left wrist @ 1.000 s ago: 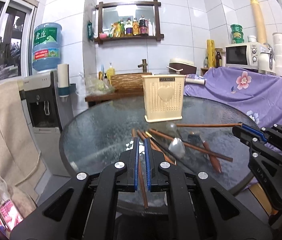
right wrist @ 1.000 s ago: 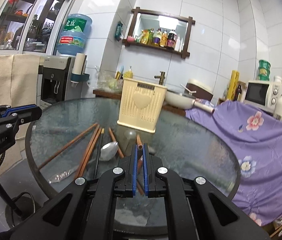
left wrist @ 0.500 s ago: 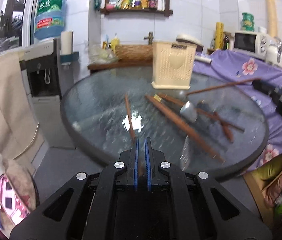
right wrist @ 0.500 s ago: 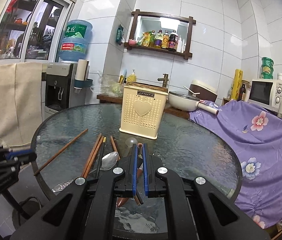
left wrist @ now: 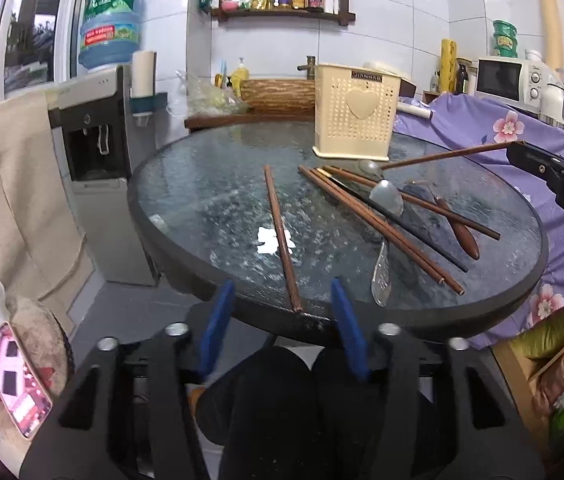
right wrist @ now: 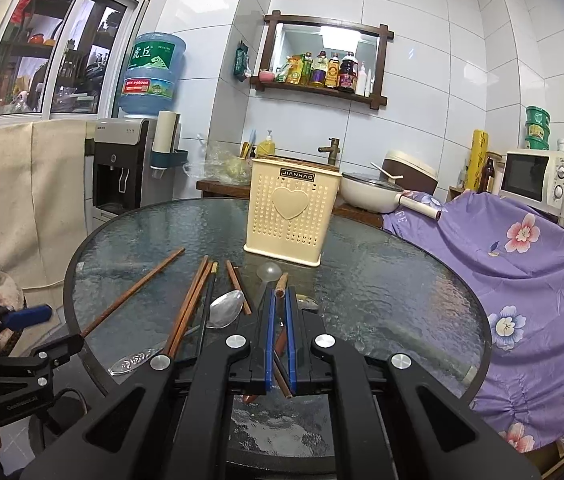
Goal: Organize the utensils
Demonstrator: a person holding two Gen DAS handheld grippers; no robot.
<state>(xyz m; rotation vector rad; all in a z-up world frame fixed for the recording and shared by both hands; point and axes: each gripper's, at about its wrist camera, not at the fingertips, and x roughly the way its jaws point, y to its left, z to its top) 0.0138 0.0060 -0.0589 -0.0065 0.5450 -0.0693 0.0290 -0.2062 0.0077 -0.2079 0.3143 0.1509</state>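
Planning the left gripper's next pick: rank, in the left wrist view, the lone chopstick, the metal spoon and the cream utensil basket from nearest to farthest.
From the left gripper:
1. Lone chopstick, straight ahead, its end at the table's near edge.
2. Metal spoon, ahead to the right, among the chopsticks.
3. Cream utensil basket, far side, upright.

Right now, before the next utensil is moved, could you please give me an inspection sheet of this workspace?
Surface: round glass table, dark rim.
Job's things: cream holder upright at the back; loose chopsticks and a metal spoon lying in front; lone chopstick apart, toward the left.
Clutter: nothing seen on the table.
Grippers: left gripper open, jaws have just been opening, lone chopstick's end just ahead, not gripped; right gripper shut on a held chopstick.
Cables: apparently one dark cable on the floor by the table.
Surroundings: water dispenser, microwave, purple flowered cloth.
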